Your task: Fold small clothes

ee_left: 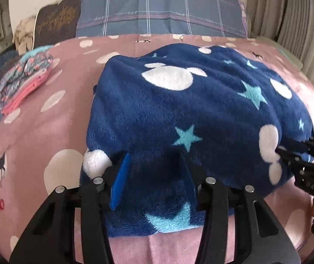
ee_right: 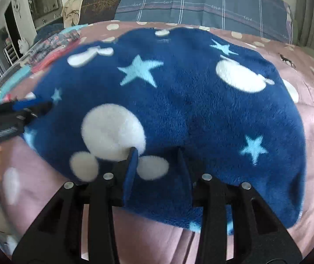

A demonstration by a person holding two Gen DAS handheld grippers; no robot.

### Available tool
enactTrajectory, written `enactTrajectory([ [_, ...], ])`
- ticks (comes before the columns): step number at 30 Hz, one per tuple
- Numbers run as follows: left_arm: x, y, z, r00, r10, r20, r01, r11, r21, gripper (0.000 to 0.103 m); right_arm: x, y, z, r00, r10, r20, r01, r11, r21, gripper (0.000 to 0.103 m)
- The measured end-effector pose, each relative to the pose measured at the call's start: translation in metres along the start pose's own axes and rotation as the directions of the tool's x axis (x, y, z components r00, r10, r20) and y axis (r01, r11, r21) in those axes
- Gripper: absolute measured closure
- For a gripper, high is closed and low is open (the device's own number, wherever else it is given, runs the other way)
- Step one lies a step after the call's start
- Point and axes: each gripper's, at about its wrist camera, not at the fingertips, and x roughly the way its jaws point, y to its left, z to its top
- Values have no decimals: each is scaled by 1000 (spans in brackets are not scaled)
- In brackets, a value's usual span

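**Both hand-held grippers at near edge of blue fleece garment on bed**

Navy fleece garment (ee_left: 200, 114) with white mouse-head shapes and light blue stars lies spread on the pink dotted bedspread (ee_left: 58, 118), roughly mid-bed. Left hand-held gripper (ee_left: 154, 160) is at the garment's near edge, jaws spread wide, fleece lying between the two fingers; blue pad on one finger (ee_left: 120, 180) visible. Not closed on the fabric. Right hand-held gripper (ee_right: 157, 156) is the same: jaws wide apart over the near hem, fabric between them, no pinch visible. In the left wrist view the right gripper shows at the garment's right edge, touching the fleece.

Stack of folded small clothes (ee_left: 22, 83), pink and floral, sits at the bed's left side, apart from the garment. Blue plaid pillow (ee_left: 157, 13) at the head of the bed, dark cushion (ee_left: 55, 19) beside it. Curtain (ee_left: 288, 22) at far right.
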Motion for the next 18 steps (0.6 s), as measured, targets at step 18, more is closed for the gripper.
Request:
enactTrajectory([
  [18, -25, 13, 28, 981, -143, 131, 152, 987, -56, 55, -21, 8, 52, 999, -26, 24, 25, 998, 54, 78],
])
